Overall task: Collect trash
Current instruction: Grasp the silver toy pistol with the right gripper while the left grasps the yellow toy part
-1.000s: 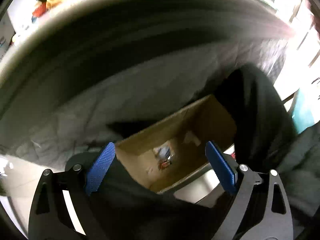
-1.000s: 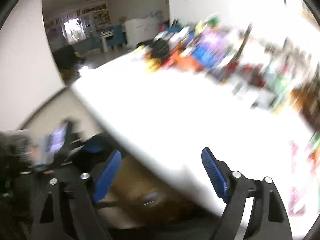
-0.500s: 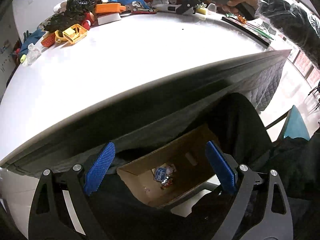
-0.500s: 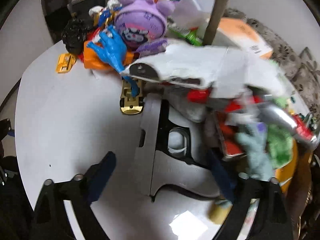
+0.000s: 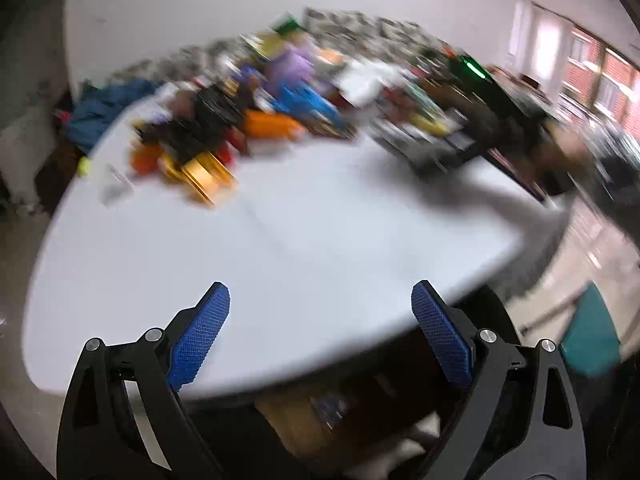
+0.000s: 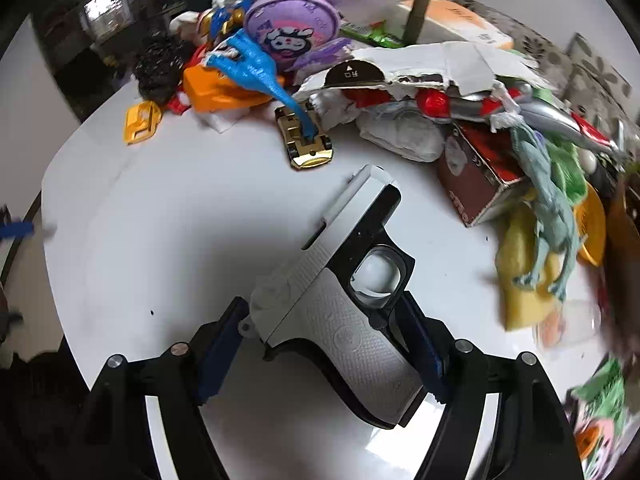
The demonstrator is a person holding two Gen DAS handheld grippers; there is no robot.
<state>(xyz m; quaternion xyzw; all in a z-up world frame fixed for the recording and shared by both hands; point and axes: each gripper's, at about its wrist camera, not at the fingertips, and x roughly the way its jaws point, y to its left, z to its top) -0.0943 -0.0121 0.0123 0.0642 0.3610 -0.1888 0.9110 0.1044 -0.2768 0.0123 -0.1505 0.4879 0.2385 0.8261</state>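
Observation:
In the right wrist view my right gripper (image 6: 324, 336) has its blue pads on either side of the grip of a silver and black toy pistol (image 6: 340, 280) that lies on the white table (image 6: 160, 208); the jaws look closed on it. Behind it lies a heap of toys and trash: torn white cardboard (image 6: 424, 64), crumpled paper (image 6: 396, 132), a dark red box (image 6: 476, 172). In the blurred left wrist view my left gripper (image 5: 320, 340) is open and empty over the table's near edge, above a cardboard box (image 5: 304, 416) seen below the table.
A gold toy car (image 6: 306, 140), a blue dinosaur (image 6: 256, 68), a purple plush (image 6: 292, 24), an orange block (image 6: 212, 88), a grey-green lizard figure (image 6: 548, 208) and a yellow bag (image 6: 524, 280) crowd the back and right. A teal chair (image 5: 592, 340) stands right of the table.
My right gripper has come down around the toy pistol and closed on its grip. My left gripper has swung up from the cardboard box to face the tabletop.

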